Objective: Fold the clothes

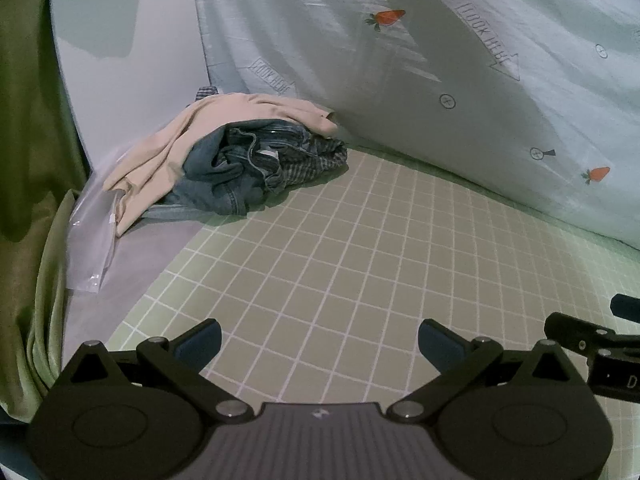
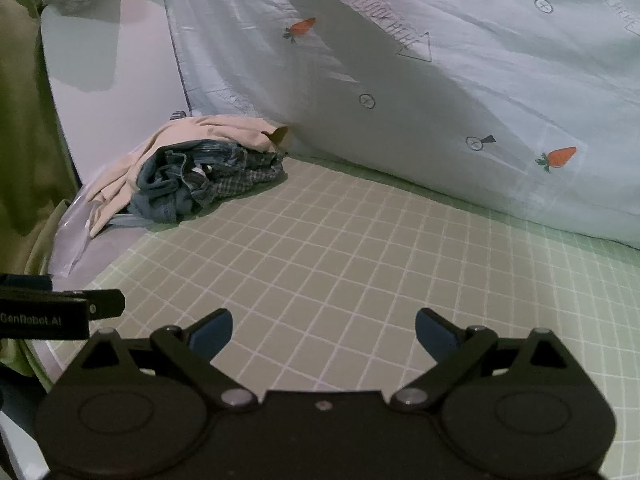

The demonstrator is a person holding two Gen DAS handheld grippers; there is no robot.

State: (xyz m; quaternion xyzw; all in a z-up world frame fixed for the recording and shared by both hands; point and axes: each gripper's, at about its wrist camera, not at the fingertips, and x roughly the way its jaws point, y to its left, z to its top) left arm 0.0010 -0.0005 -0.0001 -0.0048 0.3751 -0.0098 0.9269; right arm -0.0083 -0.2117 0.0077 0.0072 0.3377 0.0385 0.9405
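A soft heap of clothes (image 1: 224, 156) (jeans heavy, beige top light) lies far left on the sheet (image 1: 360, 260). Left gripper (image 1: 320, 340) and right gripper (image 2: 324, 332) are spread, empty; a hem looks easiest to pinch.

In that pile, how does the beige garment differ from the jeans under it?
The beige garment is plain, pale and smooth; the jeans are blue denim with visible seams. The beige garment drapes loosely over the top and trails left onto a clear plastic bag; the jeans sit bunched in a thick wad beneath. Both are crumpled, unfolded and untouched by either gripper.
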